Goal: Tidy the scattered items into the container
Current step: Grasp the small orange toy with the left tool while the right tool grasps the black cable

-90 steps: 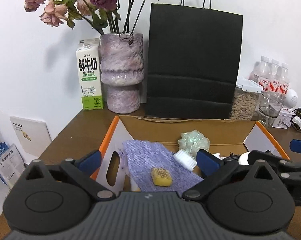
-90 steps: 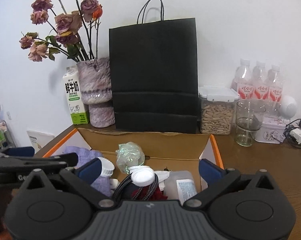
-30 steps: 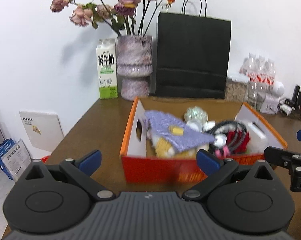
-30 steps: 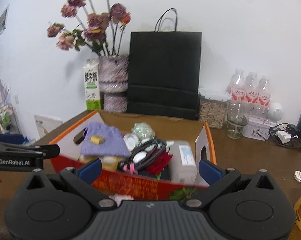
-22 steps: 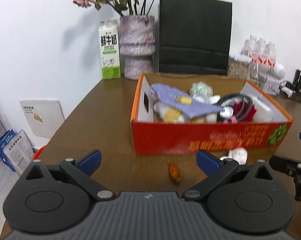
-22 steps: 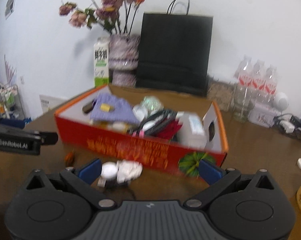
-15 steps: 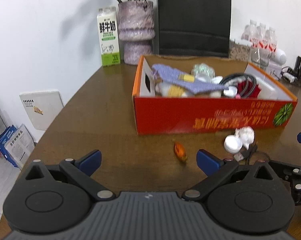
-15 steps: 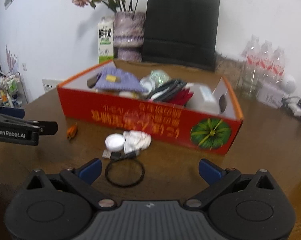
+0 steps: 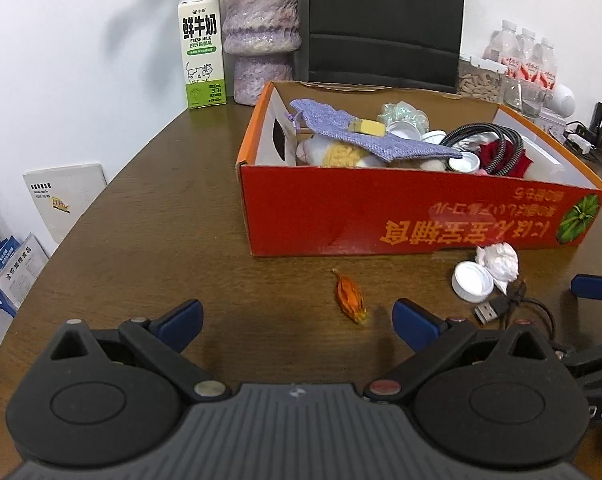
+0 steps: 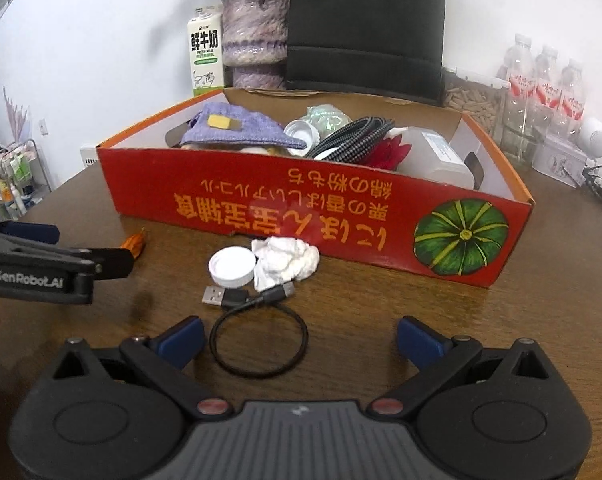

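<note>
A red cardboard box (image 9: 401, 216) (image 10: 301, 208) stands on the brown table, filled with a purple cloth (image 9: 361, 136), cables and other bits. In front of it lie an orange dried bud (image 9: 349, 294) (image 10: 135, 242), a white cap (image 9: 472, 281) (image 10: 232, 266), a crumpled white tissue (image 9: 499, 262) (image 10: 287, 260) and a black USB cable (image 10: 257, 320) (image 9: 513, 308). My left gripper (image 9: 297, 320) is open, empty, just short of the bud. My right gripper (image 10: 299, 338) is open and empty, with the cable loop between its fingers' span.
Behind the box stand a milk carton (image 9: 201, 46), a purple vase (image 9: 261, 36), a black paper bag (image 9: 385, 20), a seed jar (image 10: 473, 100), water bottles (image 10: 545, 84) and a glass (image 9: 525, 96). Bare table lies to the left of the box.
Both grippers have pulled back from above the box and dropped towards the table's front edge; the loose items in front of the box have come into view and grown closer.
</note>
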A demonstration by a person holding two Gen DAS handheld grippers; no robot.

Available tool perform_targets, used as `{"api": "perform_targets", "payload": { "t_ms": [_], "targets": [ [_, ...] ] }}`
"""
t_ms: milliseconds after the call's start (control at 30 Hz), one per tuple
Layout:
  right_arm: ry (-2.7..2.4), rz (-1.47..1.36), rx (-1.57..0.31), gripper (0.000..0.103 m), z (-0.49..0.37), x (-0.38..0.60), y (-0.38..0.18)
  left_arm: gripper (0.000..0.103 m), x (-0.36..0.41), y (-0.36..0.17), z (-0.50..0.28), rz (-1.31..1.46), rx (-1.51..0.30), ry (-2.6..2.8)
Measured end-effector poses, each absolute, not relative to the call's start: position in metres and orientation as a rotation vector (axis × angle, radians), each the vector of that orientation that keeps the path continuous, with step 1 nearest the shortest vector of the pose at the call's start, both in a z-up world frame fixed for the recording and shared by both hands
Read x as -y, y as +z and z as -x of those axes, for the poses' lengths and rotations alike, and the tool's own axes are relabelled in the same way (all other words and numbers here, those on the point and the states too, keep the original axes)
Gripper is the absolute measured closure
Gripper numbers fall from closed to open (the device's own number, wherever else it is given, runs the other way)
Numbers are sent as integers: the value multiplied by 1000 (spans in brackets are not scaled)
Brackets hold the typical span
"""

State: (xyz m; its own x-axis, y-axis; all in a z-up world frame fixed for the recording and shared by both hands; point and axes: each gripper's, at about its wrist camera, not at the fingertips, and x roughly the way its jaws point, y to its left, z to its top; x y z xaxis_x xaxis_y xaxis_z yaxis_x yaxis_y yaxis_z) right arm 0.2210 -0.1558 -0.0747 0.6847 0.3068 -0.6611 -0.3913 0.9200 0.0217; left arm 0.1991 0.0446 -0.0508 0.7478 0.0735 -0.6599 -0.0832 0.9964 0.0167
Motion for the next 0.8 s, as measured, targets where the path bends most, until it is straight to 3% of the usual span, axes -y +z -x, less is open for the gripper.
{"api": "perform_targets", "payload": {
  "t_ms": [567, 667, 767, 800],
  "targets": [
    [387, 118, -695, 0, -226, 154, -77, 9, -40, -61, -204, 16, -703, 91],
    [388, 117, -694, 0, -226, 154, -78, 19, -37, -60, -203, 16, -696, 80],
    [385, 114, -693, 1, -227, 152, -77, 38, -32, -57, -201, 12, -686, 67],
    [392, 114, -689, 7, -226, 151, -77, 48, -30, -56, -201, 11, -683, 60]
  ]
}}
